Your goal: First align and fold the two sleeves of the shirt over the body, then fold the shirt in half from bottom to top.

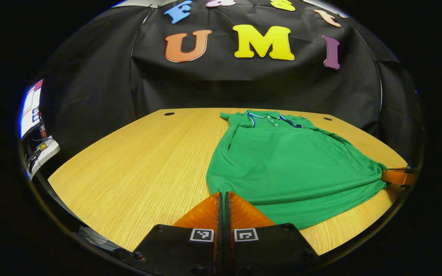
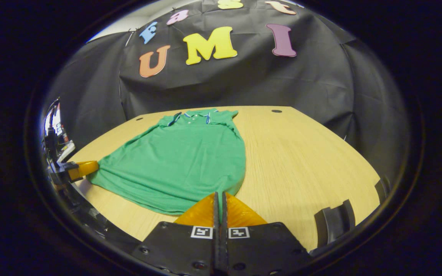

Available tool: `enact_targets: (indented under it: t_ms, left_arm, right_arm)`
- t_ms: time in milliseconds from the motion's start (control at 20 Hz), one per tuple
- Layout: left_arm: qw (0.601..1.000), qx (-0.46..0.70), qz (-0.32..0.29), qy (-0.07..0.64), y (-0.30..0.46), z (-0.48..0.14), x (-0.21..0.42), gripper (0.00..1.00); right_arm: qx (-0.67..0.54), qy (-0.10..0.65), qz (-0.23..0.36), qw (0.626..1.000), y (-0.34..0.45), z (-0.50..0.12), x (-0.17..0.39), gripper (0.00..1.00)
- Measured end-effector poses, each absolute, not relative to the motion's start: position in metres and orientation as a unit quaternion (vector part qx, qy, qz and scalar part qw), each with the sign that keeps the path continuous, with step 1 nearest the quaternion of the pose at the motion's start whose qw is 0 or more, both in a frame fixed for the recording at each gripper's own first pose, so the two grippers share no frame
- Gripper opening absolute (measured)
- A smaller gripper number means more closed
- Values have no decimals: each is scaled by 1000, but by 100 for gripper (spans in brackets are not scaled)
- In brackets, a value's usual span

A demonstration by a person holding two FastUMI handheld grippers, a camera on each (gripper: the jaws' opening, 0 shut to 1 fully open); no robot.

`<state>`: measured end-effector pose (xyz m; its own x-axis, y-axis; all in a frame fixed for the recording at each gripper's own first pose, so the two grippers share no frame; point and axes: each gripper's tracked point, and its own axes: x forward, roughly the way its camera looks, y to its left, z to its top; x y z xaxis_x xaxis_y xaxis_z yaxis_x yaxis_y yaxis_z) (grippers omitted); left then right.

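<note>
A green polo shirt [image 1: 290, 161] [image 2: 182, 157] lies flat on the wooden table [image 1: 140, 161] [image 2: 301, 161], its blue-trimmed collar [image 1: 271, 117] [image 2: 194, 114] at the far end and the hem nearest me. The sleeves do not stick out; the sides look tucked in. My left gripper [image 1: 222, 193] is shut on the hem's left corner, and it appears again in the right gripper view [image 2: 86, 168], with cloth drawn into its tip. My right gripper [image 2: 219, 194] is shut on the hem's right corner; the left gripper view shows it [image 1: 391, 176] pinching that corner.
Small dark holes [image 1: 169, 114] [image 2: 276, 111] mark the table's far edge. A dark curved holder [image 2: 334, 222] sits at the near right edge. A lit screen and cables [image 1: 33, 111] stand off the table's left side. Black cloth closes the back.
</note>
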<state>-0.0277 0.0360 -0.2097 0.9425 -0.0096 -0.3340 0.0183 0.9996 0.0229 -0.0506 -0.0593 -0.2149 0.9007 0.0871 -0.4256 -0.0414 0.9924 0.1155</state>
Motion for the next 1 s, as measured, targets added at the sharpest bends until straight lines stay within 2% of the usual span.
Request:
enact_targets:
  t_ms: [300, 600, 850, 1000]
  left_arm:
    - [992, 32, -21, 123, 19, -158, -27, 6]
    - [996, 46, -25, 74, 13, -98, -3, 6]
    - [997, 34, -19, 59, 21, -57, 40, 6]
    - [998, 45, -16, 48, 27, -32, 84, 6]
  right_arm:
    - [23, 146, 35, 988, -57, -155, -47, 0]
    - [2, 85, 25, 996, -58, -96, -16, 0]
    - [5, 51, 24, 998, -67, -48, 40, 0]
    - [17, 45, 29, 998, -69, -22, 92, 0]
